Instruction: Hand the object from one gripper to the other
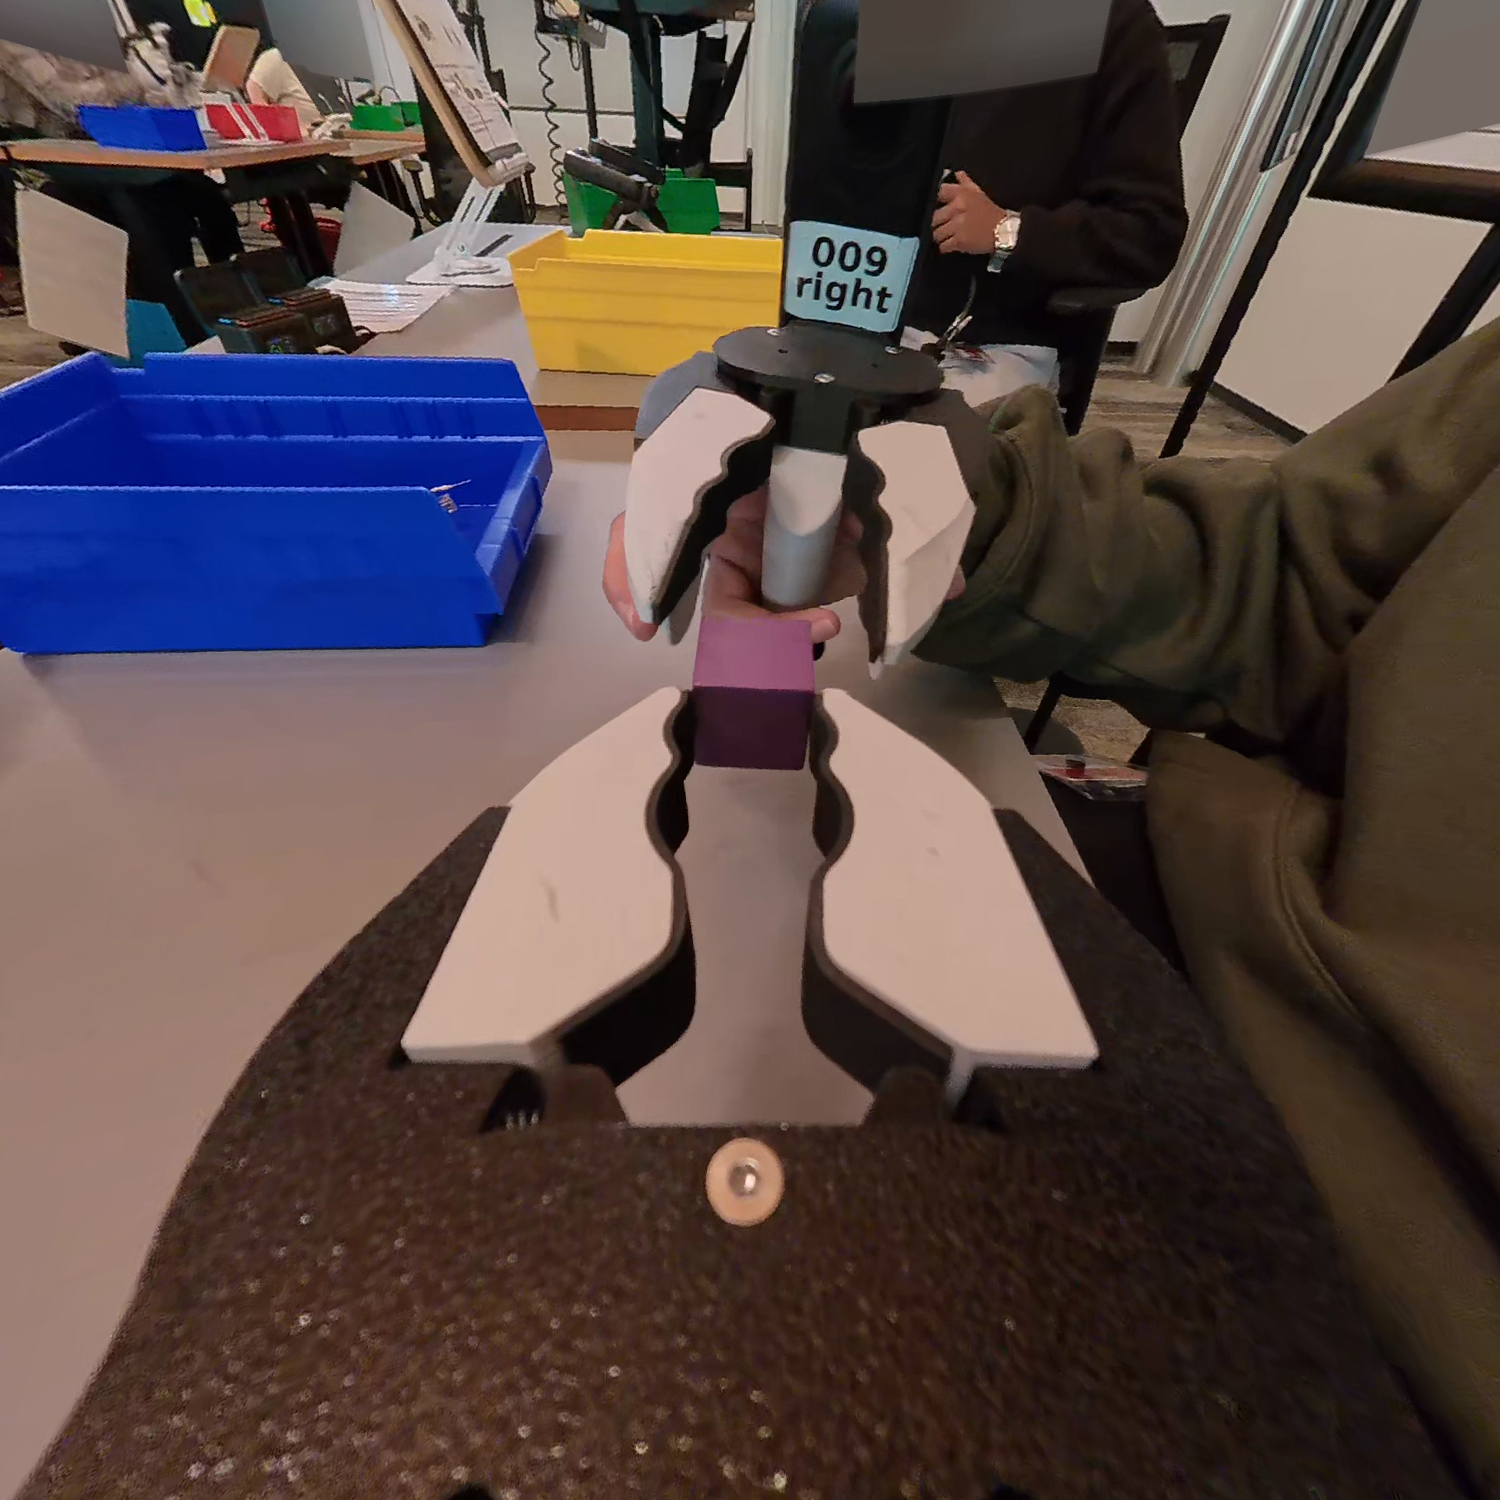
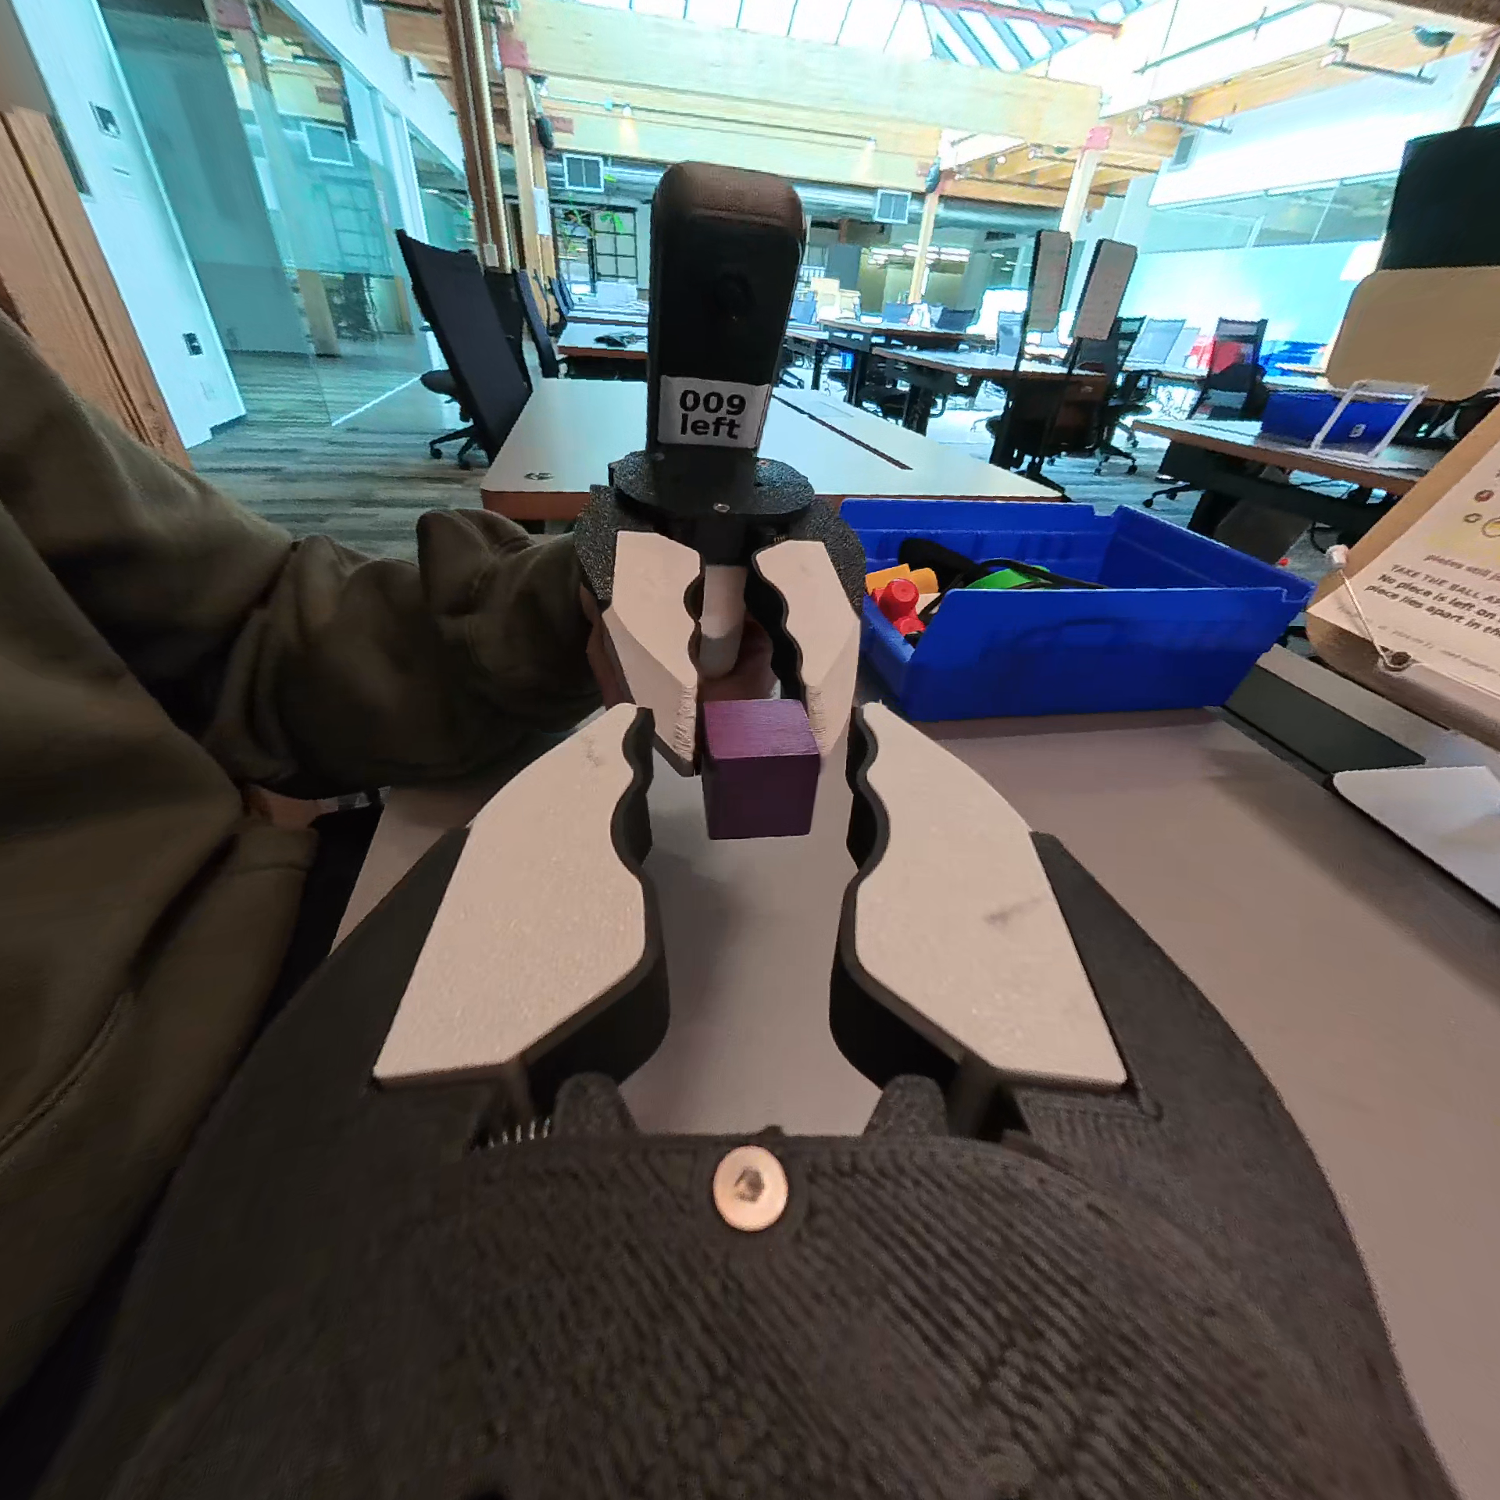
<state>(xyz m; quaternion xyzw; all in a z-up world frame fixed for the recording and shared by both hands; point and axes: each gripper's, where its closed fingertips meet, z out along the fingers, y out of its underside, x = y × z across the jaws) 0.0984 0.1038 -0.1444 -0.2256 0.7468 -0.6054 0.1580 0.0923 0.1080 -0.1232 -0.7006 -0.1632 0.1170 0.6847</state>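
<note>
A purple cube (image 1: 753, 726) is held above the grey table (image 1: 243, 812) between the fingertips of my left gripper (image 1: 753, 706), which is shut on its sides. My right gripper (image 1: 767, 641) faces it from the far side with its jaws spread wider than the cube, the fingertips just past the cube's far end. In the right wrist view the cube (image 2: 759, 787) sits between the fingers of my right gripper (image 2: 751, 722) with a gap on each side. The left gripper (image 2: 755, 730) pinches the cube's far end there.
An empty-looking blue bin (image 1: 243, 552) sits on the table to the left, a yellow bin (image 1: 641, 300) behind it. Another blue bin (image 2: 1055, 649) holds several coloured parts. A person (image 1: 1055, 162) sits beyond the table. A sign board (image 2: 1420, 568) stands at the right. The tips of both grippers are at nearly the same place.
</note>
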